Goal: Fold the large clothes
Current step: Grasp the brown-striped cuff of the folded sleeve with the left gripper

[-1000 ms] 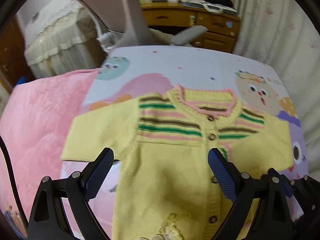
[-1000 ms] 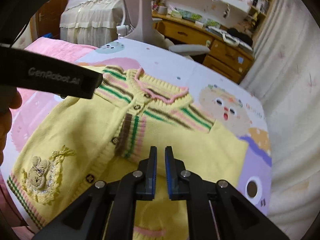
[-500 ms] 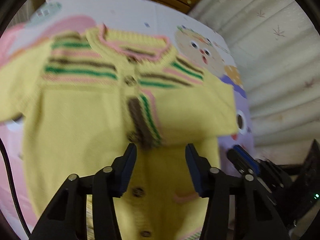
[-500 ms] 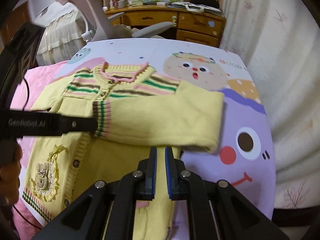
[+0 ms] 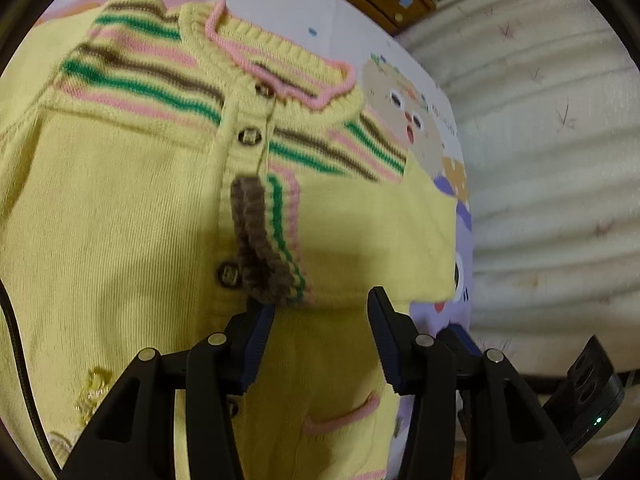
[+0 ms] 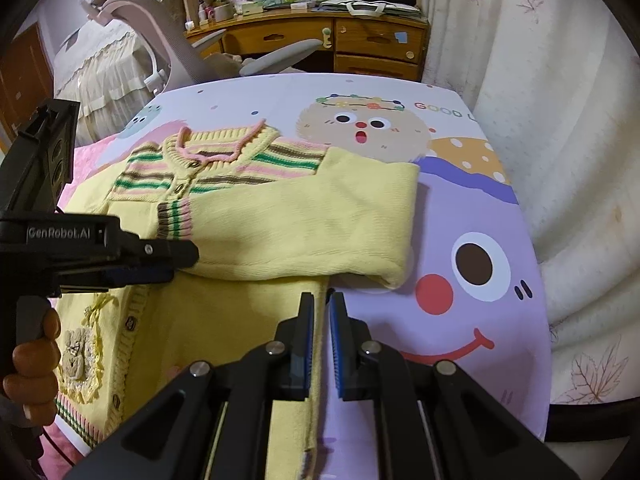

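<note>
A yellow knitted cardigan with green, brown and pink stripes is spread flat on the counter, which is covered by a pastel cartoon-printed cloth. One long sleeve is laid across the chest, its striped cuff seen at the button placket, near the centre of the left wrist view. The left gripper is held low over the garment, its fingers set moderately wide apart with nothing between them; the tip of one blue-padded finger is seen just beside the cuff. In the right wrist view the same tool is seen at 9 o'clock, carried in a hand. The right gripper is placed at 6 o'clock over the cardigan's side edge, its fingers drawn nearly together with only a narrow gap; whether fabric is pinched cannot be told. A wooden desk and a pale office chair are seen at 12 o'clock.
</note>
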Tool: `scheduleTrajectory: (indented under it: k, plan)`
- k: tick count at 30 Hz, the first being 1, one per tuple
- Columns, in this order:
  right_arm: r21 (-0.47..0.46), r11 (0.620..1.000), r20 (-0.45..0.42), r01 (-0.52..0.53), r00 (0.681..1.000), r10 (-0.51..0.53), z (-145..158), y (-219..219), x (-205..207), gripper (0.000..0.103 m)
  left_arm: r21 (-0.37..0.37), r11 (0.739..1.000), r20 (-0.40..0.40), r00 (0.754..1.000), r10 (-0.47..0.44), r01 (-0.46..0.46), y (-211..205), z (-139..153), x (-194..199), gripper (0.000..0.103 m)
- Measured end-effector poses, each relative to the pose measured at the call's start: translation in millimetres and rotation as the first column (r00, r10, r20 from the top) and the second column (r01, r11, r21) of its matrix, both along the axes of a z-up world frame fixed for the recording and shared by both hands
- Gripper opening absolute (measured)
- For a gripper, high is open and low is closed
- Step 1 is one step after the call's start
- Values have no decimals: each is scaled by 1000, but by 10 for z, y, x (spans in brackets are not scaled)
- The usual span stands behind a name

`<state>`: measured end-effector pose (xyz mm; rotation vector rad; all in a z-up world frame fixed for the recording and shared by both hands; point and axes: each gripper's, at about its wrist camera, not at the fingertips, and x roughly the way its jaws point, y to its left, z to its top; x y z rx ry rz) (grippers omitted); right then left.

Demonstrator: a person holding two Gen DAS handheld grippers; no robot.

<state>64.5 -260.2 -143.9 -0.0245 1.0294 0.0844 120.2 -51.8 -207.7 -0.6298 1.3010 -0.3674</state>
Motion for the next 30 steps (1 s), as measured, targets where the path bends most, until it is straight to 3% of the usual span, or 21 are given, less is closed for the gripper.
scheduleTrajectory:
  k: [3,6,8,12,15,20,25,30]
  plan:
    - [6,1000,-3,19,1000,-19,-18,-76,17,8,20,999,34,999,27,-27,7,31,78,46]
    - [10,999,-11,44,999,-44,-39,-156,47,8,69,996,55,997,52,-56,11,64,132,33]
    - [8,998,-16,63,998,-63,-51,-210,75,8,129,990,66,996,55,-63,9,91,167,8]
    - [68,991,-48,113,993,-110,-104,-398,164,10,228,972,131,991,24,-54,-61,281,197,7]
    - [130,982,-76,136,989,-127,-189,-497,223,27,234,971,192,981,-3,-43,-129,574,245,7]
    - [246,953,-105,179,982,-158,-304,-593,344,28,216,975,300,954,-13,-55,-215,1075,418,7]
    - [250,955,-93,160,986,-141,-325,-462,488,28,209,972,403,915,19,-112,-156,1489,576,7]
    - [249,955,-79,160,986,-144,-318,-407,584,28,245,956,458,888,31,-160,-18,1674,569,7]
